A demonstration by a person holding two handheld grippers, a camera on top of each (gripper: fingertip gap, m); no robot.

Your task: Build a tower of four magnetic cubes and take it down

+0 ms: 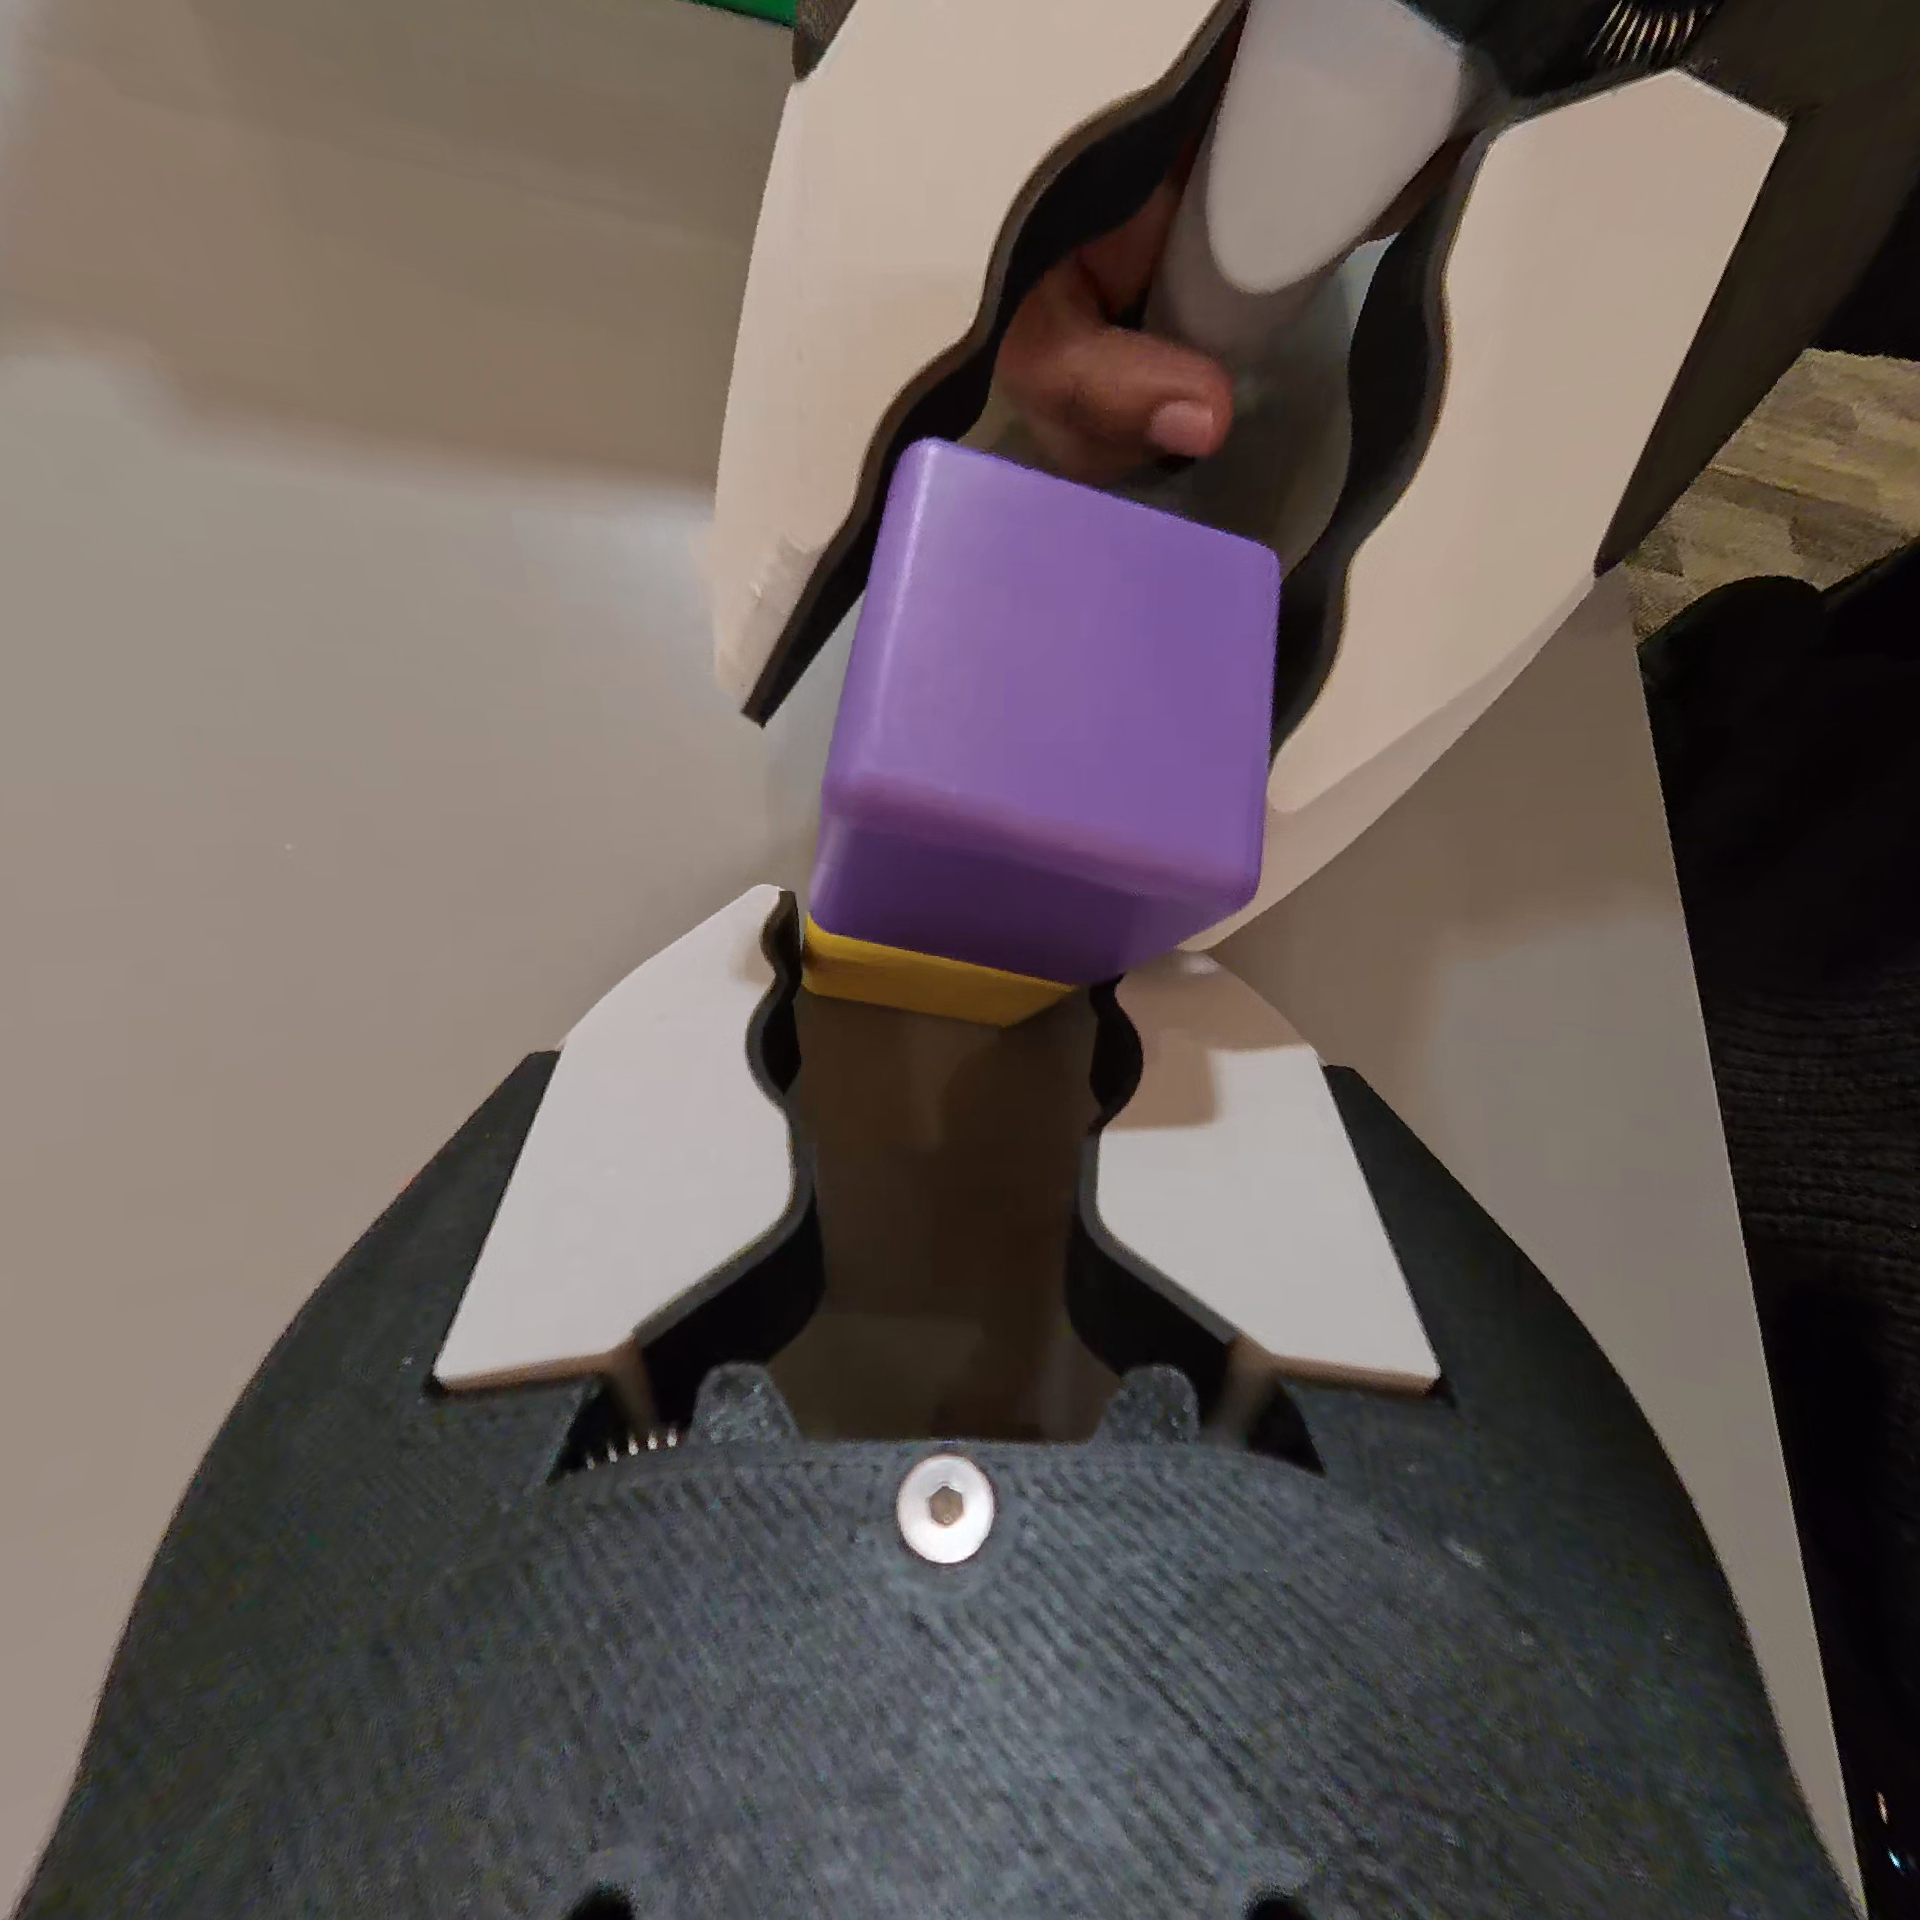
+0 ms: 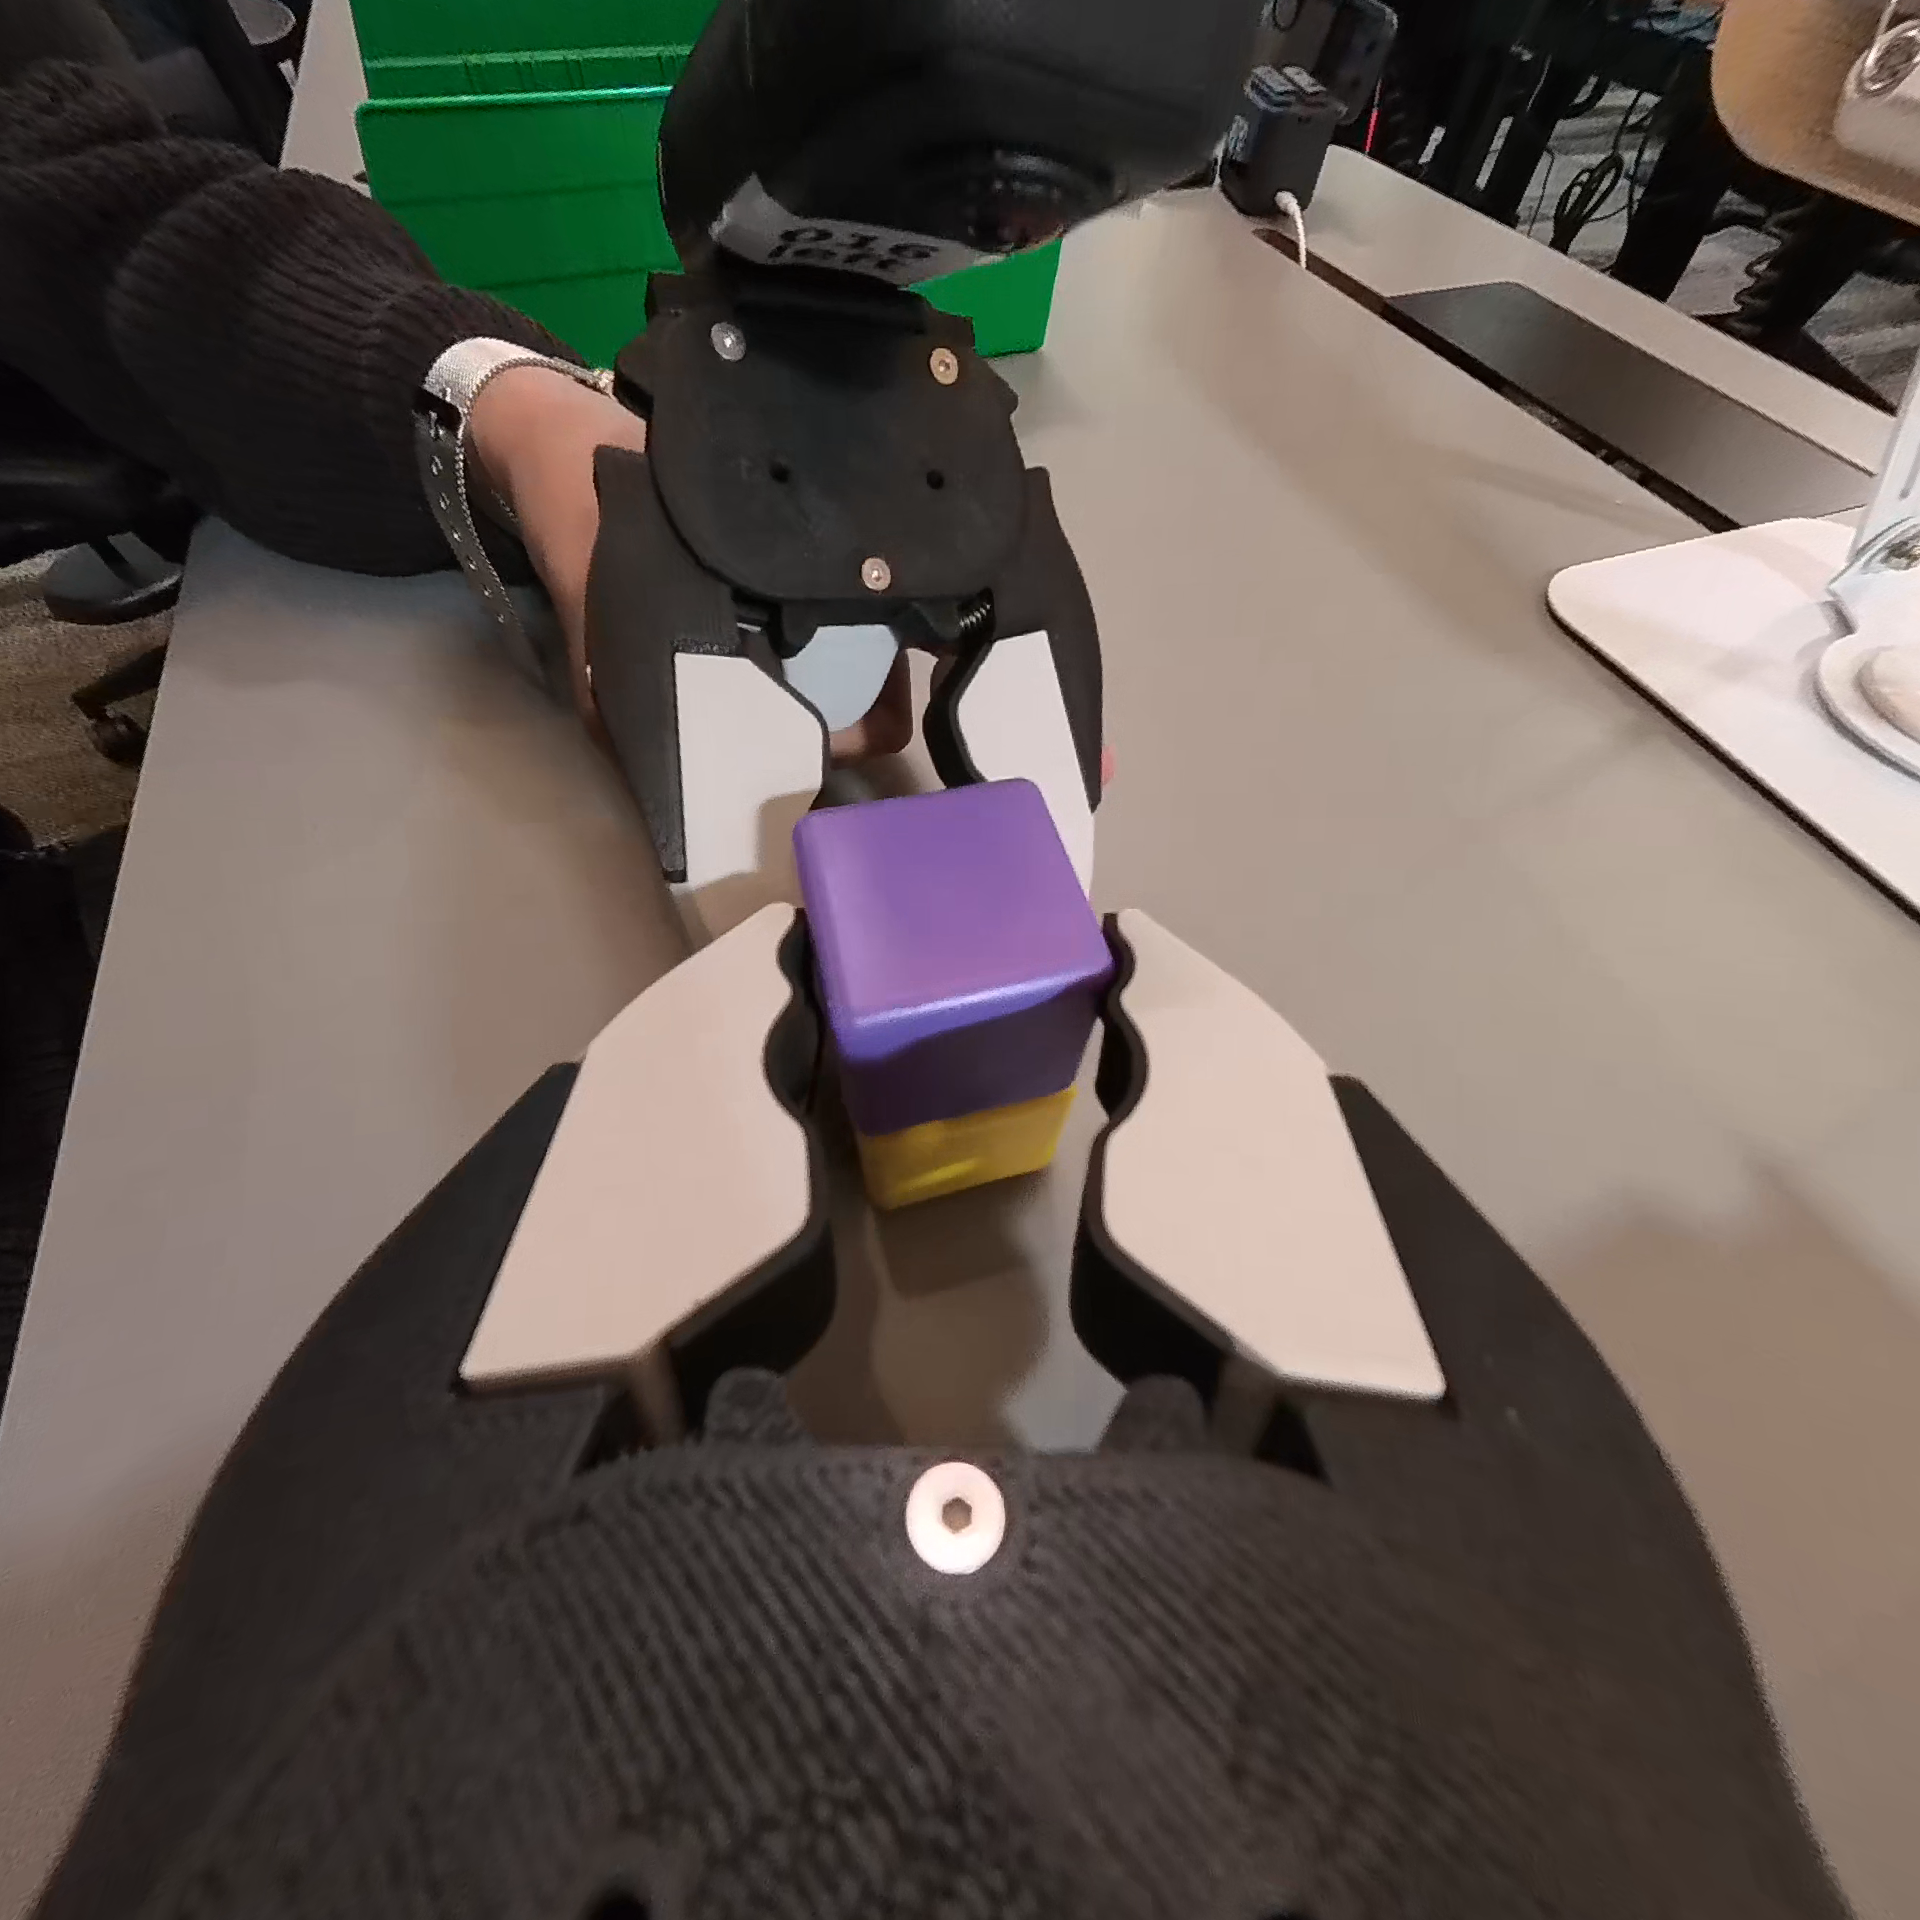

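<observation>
A purple cube [image 2: 951, 935] sits on top of a yellow block [image 2: 966, 1148] on the grey table [image 2: 1403, 831]. My right gripper [image 2: 961, 925] is shut on the purple cube, with a fingertip pressed against each side. My left gripper [image 1: 945, 956] faces it from the other side and is shut low on the yellow block [image 1: 925, 982], under the purple cube [image 1: 1049, 707]. The left wrist view shows the right gripper [image 1: 1023, 748] around the cube from above. The right wrist view shows the left gripper [image 2: 883, 831] behind the stack.
A green bin [image 2: 520, 187] stands at the back of the table. A white tray [image 2: 1714, 665] with a clear glass object is at the right edge. A person's black sleeve [image 2: 260, 364] and hand hold the left gripper. A black device [image 2: 1278, 156] with a cable sits far back.
</observation>
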